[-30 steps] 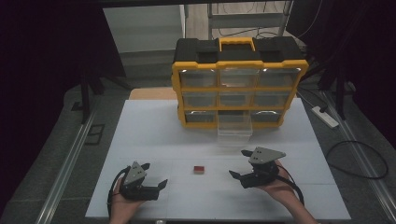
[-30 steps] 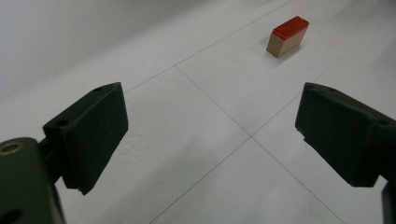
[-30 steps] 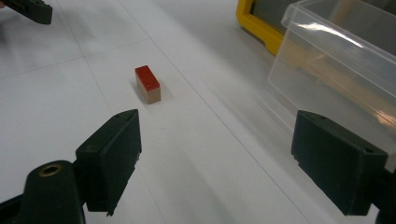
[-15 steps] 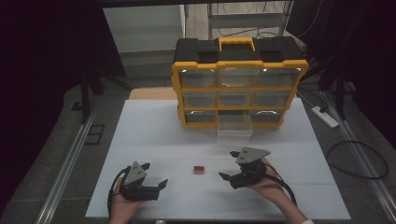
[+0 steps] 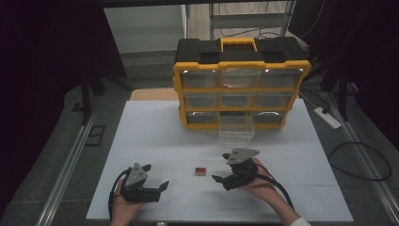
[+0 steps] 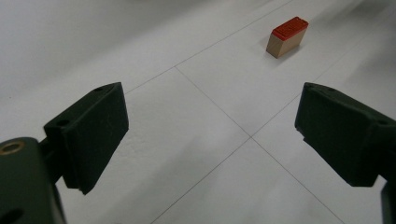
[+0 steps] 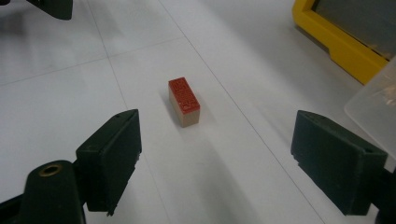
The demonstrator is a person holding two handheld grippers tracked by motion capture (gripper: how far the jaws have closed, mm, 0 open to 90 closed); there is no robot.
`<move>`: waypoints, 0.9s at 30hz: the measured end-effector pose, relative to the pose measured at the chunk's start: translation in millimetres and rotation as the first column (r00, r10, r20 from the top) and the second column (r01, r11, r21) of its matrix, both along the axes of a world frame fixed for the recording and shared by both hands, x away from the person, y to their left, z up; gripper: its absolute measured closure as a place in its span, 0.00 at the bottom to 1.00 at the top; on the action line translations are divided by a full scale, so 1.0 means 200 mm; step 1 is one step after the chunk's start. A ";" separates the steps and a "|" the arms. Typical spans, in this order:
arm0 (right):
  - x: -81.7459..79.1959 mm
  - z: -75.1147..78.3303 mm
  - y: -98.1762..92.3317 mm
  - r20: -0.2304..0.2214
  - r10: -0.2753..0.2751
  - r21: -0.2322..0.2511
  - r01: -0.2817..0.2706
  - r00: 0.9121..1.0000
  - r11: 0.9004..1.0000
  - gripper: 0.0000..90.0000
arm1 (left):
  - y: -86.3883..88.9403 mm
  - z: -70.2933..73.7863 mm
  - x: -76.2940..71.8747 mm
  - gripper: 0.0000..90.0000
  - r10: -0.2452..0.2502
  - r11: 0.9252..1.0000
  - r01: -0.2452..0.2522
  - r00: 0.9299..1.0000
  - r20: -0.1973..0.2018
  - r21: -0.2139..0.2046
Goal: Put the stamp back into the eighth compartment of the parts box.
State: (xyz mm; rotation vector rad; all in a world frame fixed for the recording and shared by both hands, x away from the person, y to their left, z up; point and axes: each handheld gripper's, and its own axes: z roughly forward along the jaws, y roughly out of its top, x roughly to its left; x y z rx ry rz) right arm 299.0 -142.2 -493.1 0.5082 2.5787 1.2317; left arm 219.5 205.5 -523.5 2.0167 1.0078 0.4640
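A small wooden block with a red top (image 5: 200, 170) lies on the white table (image 5: 155, 132) between my two grippers. My left gripper (image 5: 157, 175) rests at the front left, open, and in the left gripper view the block (image 6: 287, 36) lies far ahead to the upper right of the empty jaws (image 6: 210, 135). My right gripper (image 5: 220, 167) stands open just right of the block. The right gripper view shows the block (image 7: 184, 101) ahead of the wide-apart jaws (image 7: 215, 158), left of centre, untouched.
A yellow and black drawer organizer (image 5: 241, 89) stands upright at the back of the table. One clear drawer (image 5: 236, 129) is pulled out of its bottom row, just behind my right gripper. A power strip (image 5: 327, 117) and cable lie on the floor at the right.
My right gripper has moved left across the table and now sits close beside the block, still open. The left gripper and the block have not moved.
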 end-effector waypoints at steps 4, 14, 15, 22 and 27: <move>0.01 -0.01 0.03 -0.005 0.008 -0.002 -0.008 1.000 1.000 0.19 | 0.00 0.00 0.00 0.11 -0.001 1.000 0.001 1.000 0.000 0.001; 0.03 -0.02 0.10 -0.023 0.031 -0.004 -0.031 0.999 1.000 0.20 | 0.00 0.00 0.00 0.11 -0.001 1.000 0.001 1.000 0.000 0.000; 0.03 -0.02 0.11 -0.024 0.034 -0.006 -0.034 0.999 0.999 0.20 | 0.00 0.00 0.00 0.11 -0.001 1.000 0.001 1.000 0.000 -0.001; 0.04 -0.03 0.17 -0.018 0.058 -0.015 -0.059 0.998 0.998 0.20 | 0.00 0.00 0.00 0.11 -0.002 1.000 0.002 1.000 0.001 -0.001; 0.05 -0.05 0.21 -0.023 0.072 -0.030 -0.072 0.997 0.997 0.20 | 0.00 0.00 0.00 0.11 -0.003 1.000 0.003 1.000 0.000 -0.001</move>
